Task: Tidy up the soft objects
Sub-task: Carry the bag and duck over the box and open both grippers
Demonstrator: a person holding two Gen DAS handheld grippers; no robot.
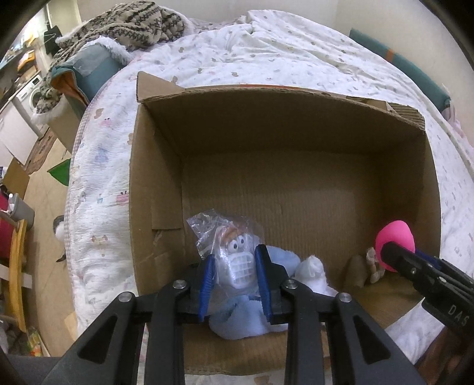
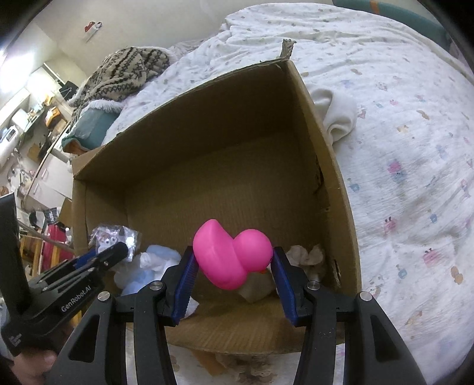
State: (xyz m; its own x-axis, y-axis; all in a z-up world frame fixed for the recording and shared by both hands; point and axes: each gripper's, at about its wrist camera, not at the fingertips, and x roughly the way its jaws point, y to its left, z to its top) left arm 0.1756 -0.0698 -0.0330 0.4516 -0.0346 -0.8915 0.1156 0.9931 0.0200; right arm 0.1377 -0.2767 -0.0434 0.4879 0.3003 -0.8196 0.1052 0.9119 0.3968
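Observation:
An open cardboard box [image 1: 296,124] lies on the bed; it also shows in the right wrist view [image 2: 207,118]. My left gripper [image 1: 234,263] is shut on a plastic-bagged toy figure [image 1: 237,257] with eyes and teeth, held over a light blue and white cloth [image 1: 248,319] inside the box. My right gripper [image 2: 234,260] is shut on a pink rubber duck [image 2: 231,254], held above the box's near right corner. The duck [image 1: 394,237] and right gripper show at the right of the left wrist view. A beige soft item [image 2: 305,254] lies in that corner.
A white quilt with small prints [image 2: 414,177] covers the bed. A white cloth [image 2: 337,115] lies outside the box's right wall. A patterned knit blanket [image 1: 124,26] is piled at the bed's far left. Floor and furniture lie left of the bed [image 1: 38,189].

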